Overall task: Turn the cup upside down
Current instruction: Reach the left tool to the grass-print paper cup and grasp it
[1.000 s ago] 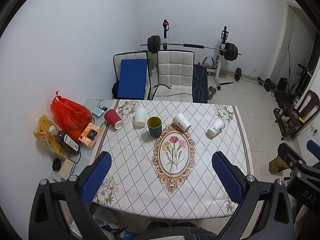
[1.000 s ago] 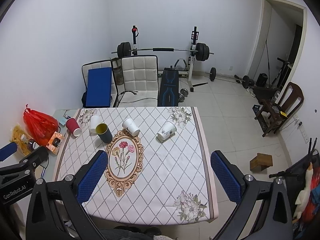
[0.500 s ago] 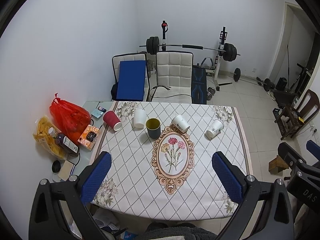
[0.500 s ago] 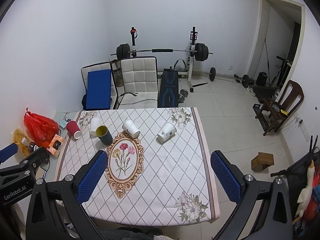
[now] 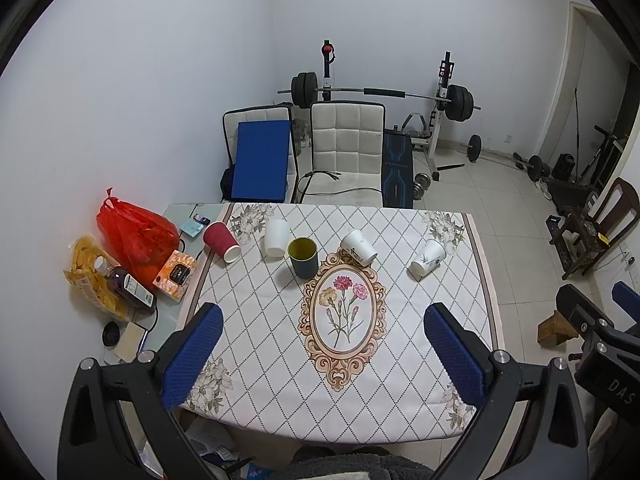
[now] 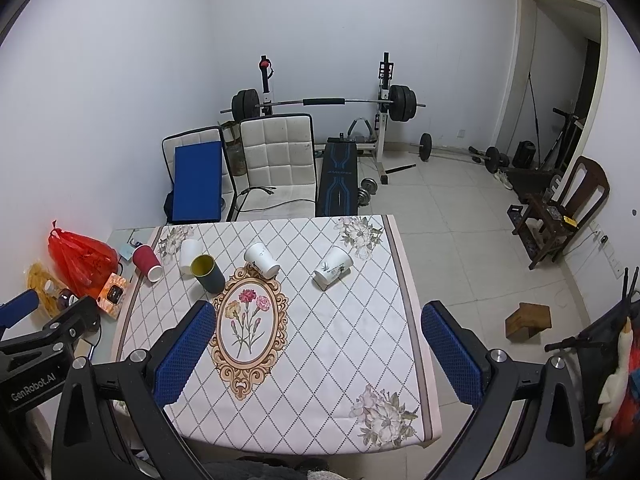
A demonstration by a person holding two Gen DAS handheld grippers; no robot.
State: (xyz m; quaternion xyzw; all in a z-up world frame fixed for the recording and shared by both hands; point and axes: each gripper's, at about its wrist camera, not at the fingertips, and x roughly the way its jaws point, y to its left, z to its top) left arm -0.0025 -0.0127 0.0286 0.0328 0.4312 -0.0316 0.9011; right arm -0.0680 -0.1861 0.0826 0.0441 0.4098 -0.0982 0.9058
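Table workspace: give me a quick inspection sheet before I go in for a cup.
Surface: table under a diamond-pattern cloth with a floral oval.
Job's things: dark green cup upright, mouth up; plain white cup already mouth down; red cup and two printed white cups lying tipped over.
Clutter: red bag, snack bag, bottle, orange box on the glass strip left of the cloth.
Grippers: left gripper and right gripper both open, empty, short of the cups.
Cables: one on the white chair seat; one by the orange box.
Surroundings: barbell rack, wooden chair.
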